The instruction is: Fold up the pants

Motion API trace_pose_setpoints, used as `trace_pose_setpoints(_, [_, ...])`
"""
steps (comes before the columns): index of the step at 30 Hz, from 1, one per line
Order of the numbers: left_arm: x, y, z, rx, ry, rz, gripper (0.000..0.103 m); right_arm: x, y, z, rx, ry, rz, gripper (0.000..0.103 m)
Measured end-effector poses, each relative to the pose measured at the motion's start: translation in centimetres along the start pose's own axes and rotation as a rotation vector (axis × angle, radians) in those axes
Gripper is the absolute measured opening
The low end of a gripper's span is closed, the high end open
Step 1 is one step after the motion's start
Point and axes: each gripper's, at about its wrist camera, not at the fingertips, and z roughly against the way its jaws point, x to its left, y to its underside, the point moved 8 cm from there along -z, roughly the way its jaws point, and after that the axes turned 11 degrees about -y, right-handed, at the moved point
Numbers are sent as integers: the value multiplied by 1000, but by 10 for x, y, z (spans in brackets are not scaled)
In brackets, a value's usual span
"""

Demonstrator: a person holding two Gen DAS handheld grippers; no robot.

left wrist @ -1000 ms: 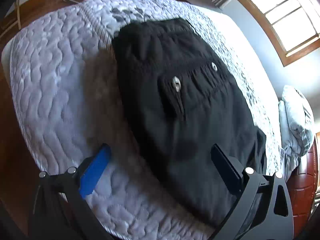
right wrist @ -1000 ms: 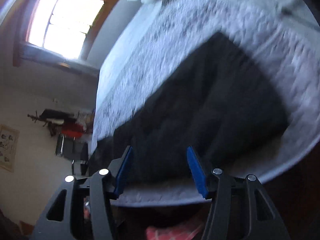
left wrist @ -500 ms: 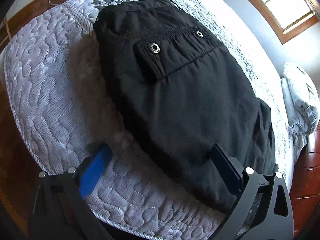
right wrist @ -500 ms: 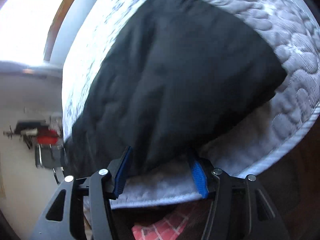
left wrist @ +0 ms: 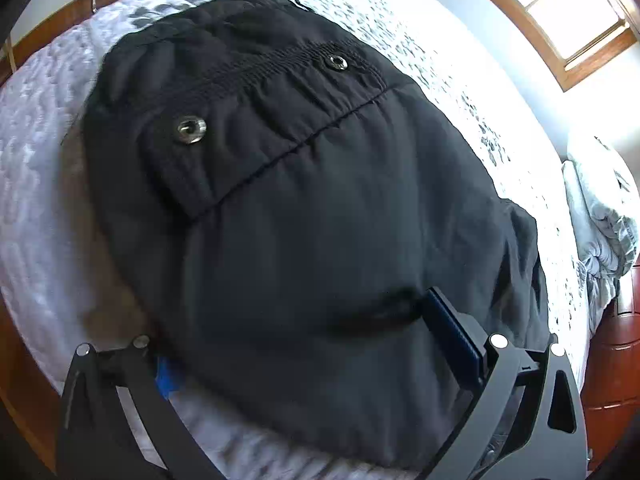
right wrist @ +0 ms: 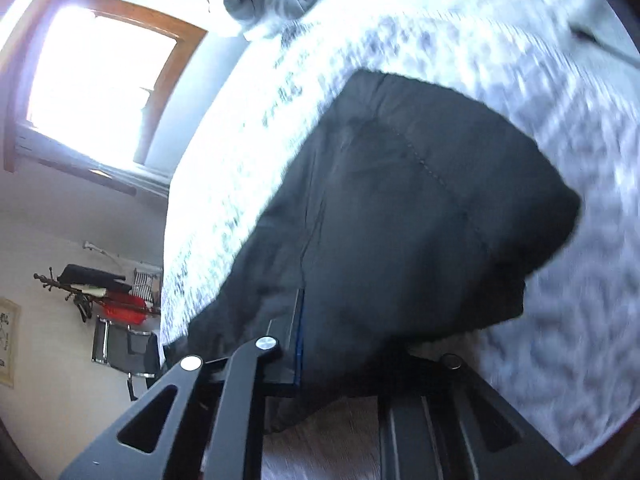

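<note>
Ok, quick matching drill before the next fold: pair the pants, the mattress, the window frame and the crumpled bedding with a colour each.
Things:
1. pants
2. mattress
3. window frame
4. crumpled bedding

Colours:
A. brown wood
B. pale grey
C. black
D. white with a quilted pattern

Pairs: 1-C, 2-D, 3-A, 4-B

Both grippers are at the near edge of the pants: the left gripper straddles the fabric with its jaws apart, and the right gripper has cloth bunched between its jaws.
</note>
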Motion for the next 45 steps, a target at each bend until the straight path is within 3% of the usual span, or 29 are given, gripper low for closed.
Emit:
trace_pose_setpoints(3, [-27,3,-6,-22,-5,-3,100,-14,-15,9,-27,54,3,12])
trace_pose_setpoints(8, [-47,7,-16,-91,-58,-75,101,-49,-2,5,-16,78,-65,13])
trace_pose_setpoints(10, [-53,8,-16,-94,-44,-78,100,-51,5,3,-24,68,-69,19])
trace_pose_setpoints(12, [-57,10,-15,-90,-26,-88,100,-58,9,11,-36,71,-92,38])
trace_pose_setpoints(18, [-50,14,-5,-75,-21,-79,100,-76,3,34,-98,-12,-178,40])
trace_pose_setpoints(21, [-35,16,9,-98,-6,-61,100,-79,2,35,-125,-46,-219,40])
trace_pose_setpoints(26, [-34,24,30,-133,-30,-128,100,-78,-11,27,-136,-38,-224,40])
trace_pose_setpoints(30, [-27,30,37,-124,-37,-181,100,-73,-13,18,-151,-49,-256,22])
trace_pose_setpoints(35, [-21,30,40,-123,-43,-196,100,-41,-18,26,-192,32,-132,12])
trace_pose_setpoints(45, [-8,32,61,-148,-54,-231,100,81,-26,28,-233,172,246,11])
